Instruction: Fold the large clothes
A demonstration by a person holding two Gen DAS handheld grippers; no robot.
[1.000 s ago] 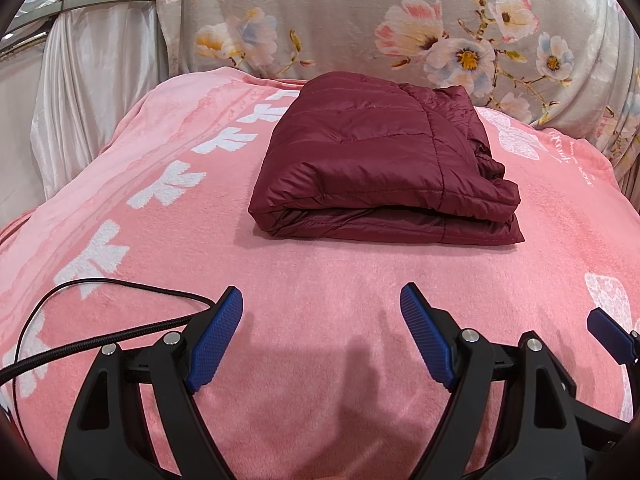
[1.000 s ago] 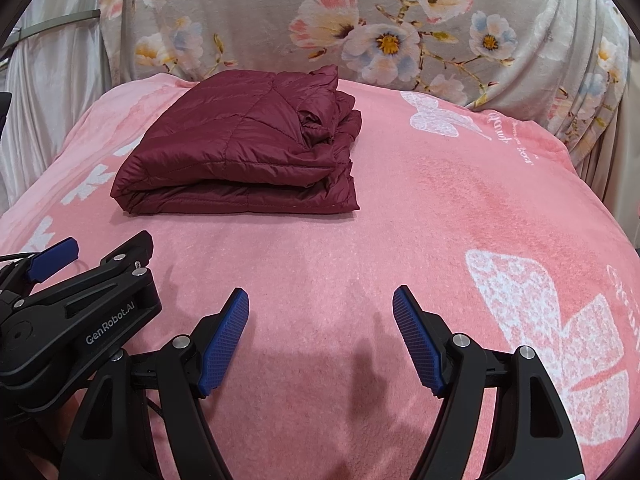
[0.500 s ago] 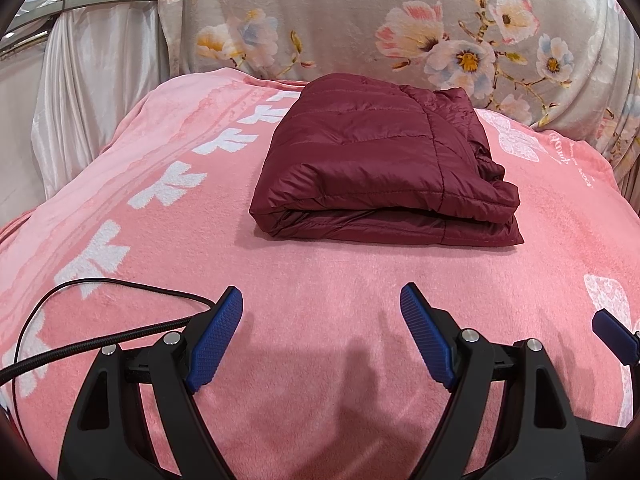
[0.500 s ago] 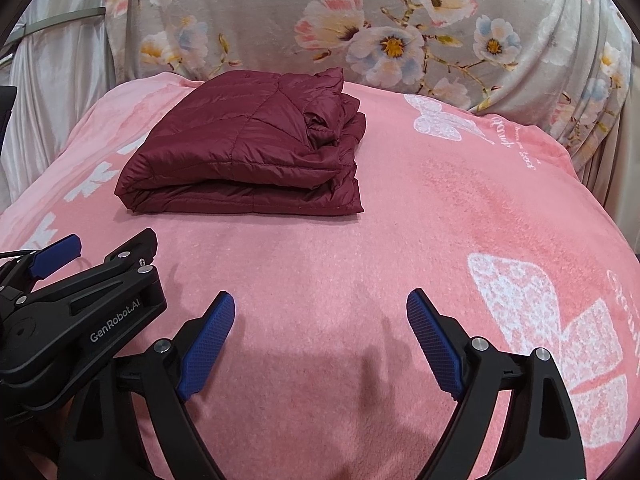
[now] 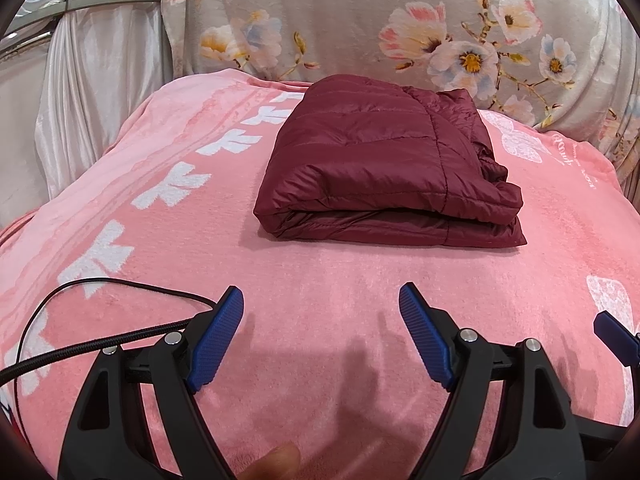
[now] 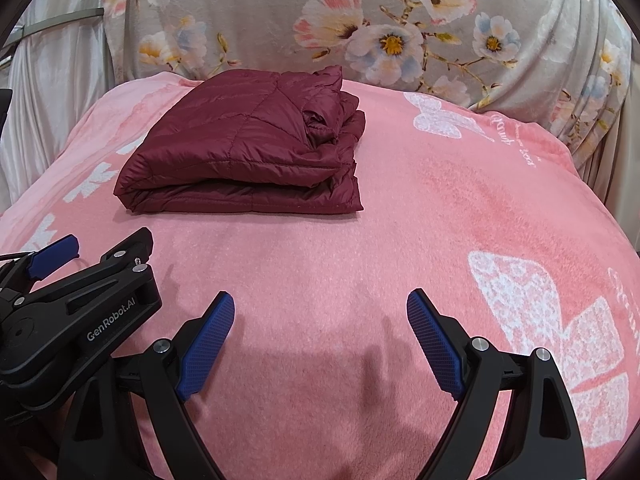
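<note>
Folded maroon jacket [image 5: 388, 176] lies ahead of both tongs, long axis crosswise; left gripper [image 5: 320, 336] faces it squarely, right gripper [image 6: 320, 344] offset (both spread apart, empty).

You are working over a bed covered by a pink fleece blanket [image 5: 340, 280] printed with white bows along its left side and white butterflies on its right. A dark red quilted jacket [image 5: 384, 164], folded into a thick rectangular bundle, lies directly on the blanket toward the far end, left of centre as the right wrist view shows it. A black cable [image 5: 100, 344] loops across the near left part of the blanket. A grey floral cover [image 5: 360, 20] rises behind the bed.
</note>
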